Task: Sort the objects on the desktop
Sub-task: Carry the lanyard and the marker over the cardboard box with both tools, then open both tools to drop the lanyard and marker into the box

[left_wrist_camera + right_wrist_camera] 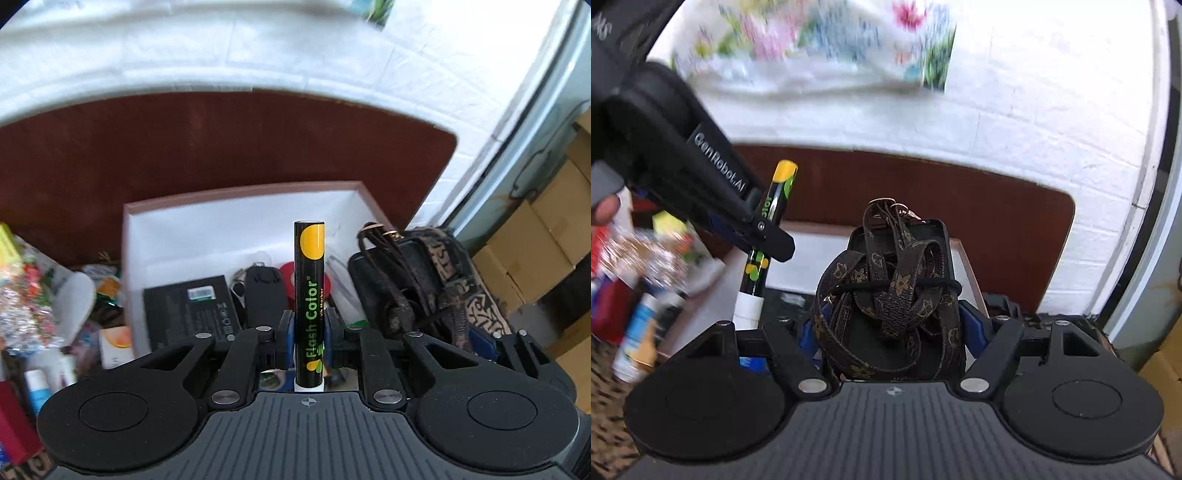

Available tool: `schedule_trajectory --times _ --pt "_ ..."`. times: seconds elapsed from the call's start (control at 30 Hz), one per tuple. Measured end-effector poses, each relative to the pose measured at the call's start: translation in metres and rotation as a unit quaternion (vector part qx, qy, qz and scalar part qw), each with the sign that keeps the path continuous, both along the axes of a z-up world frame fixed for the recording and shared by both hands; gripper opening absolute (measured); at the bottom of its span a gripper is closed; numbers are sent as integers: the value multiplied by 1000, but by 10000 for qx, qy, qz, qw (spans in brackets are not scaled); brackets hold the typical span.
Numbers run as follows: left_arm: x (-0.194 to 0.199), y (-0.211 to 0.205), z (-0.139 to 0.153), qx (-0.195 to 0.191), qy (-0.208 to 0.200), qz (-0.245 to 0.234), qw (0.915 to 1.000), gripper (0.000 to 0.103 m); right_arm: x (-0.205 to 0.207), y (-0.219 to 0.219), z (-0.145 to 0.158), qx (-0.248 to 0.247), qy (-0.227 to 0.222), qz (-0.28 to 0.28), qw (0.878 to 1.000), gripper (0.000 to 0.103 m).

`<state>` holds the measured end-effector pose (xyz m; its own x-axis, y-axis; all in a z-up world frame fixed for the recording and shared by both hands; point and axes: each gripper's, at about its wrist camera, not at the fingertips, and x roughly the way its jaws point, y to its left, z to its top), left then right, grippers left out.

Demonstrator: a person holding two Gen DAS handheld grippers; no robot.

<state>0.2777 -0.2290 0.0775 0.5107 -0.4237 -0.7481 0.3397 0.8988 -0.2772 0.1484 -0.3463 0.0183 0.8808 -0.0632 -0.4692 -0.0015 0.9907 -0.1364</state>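
The left gripper (pixel 309 334) is clamped on a black-and-yellow "Flash Color" chalk marker (pixel 309 291), which stands upright between its blue pads over the near part of a white-lined box (pixel 236 218). The right gripper (pixel 890 332) is closed around a black phone case wound with a brown monogram lanyard (pixel 894 291), held just to the right of the marker and over the same box.

Inside the box lie a black booklet-like pack (pixel 190 314), a black key fob (pixel 264 299) and a red tape roll (pixel 288 277). The box rests on a dark reddish-brown tabletop (pixel 184 147) with a rounded far corner. Left of the box sits a blurred clutter of packets and small bottles (pixel 37 314).

Behind the table rises a white-painted brick wall (pixel 332 55) carrying a floral picture (pixel 820 40). Stacked cardboard cartons (pixel 535 258) stand at the far right.
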Motion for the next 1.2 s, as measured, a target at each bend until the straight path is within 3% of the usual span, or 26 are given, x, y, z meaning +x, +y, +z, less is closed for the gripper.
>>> schedule_trajectory --times 0.3,0.57,0.6,0.63,0.67,0.73,0.8,0.93,1.0,1.2 --pt "50 -28 -49 217 421 -2 9989 11 57 -8 -41 -320 792 -40 9963 76" --pt "71 -42 -72 343 609 -70 9975 12 83 -13 -51 -413 1065 -41 9934 77" --pt "72 -43 -74 325 628 -129 9974 17 86 -13 -52 -451 1098 -47 9929 77" --pt "72 -44 -75 288 636 -200 9974 36 88 -13 -54 -488 1121 -49 9925 77" --pt "72 -44 -75 256 604 -218 9976 41 89 -12 -55 -518 1142 -47 9921 77" --pt "68 -41 -72 204 442 -189 9986 74 92 -14 -57 -521 1192 -32 9915 77" --pt "63 -38 -67 168 207 -62 9996 91 92 -16 -57 -456 1198 0 9918 76" --pt "55 -30 -60 -9 39 15 10000 100 83 -16 -51 -604 903 -7 9941 92" --pt "49 -27 -57 -7 -25 69 10000 102 76 -15 -46 -626 786 42 9949 95" --pt "16 -25 -49 418 -688 -3 9968 102 46 -12 -32 -448 422 119 9980 102"
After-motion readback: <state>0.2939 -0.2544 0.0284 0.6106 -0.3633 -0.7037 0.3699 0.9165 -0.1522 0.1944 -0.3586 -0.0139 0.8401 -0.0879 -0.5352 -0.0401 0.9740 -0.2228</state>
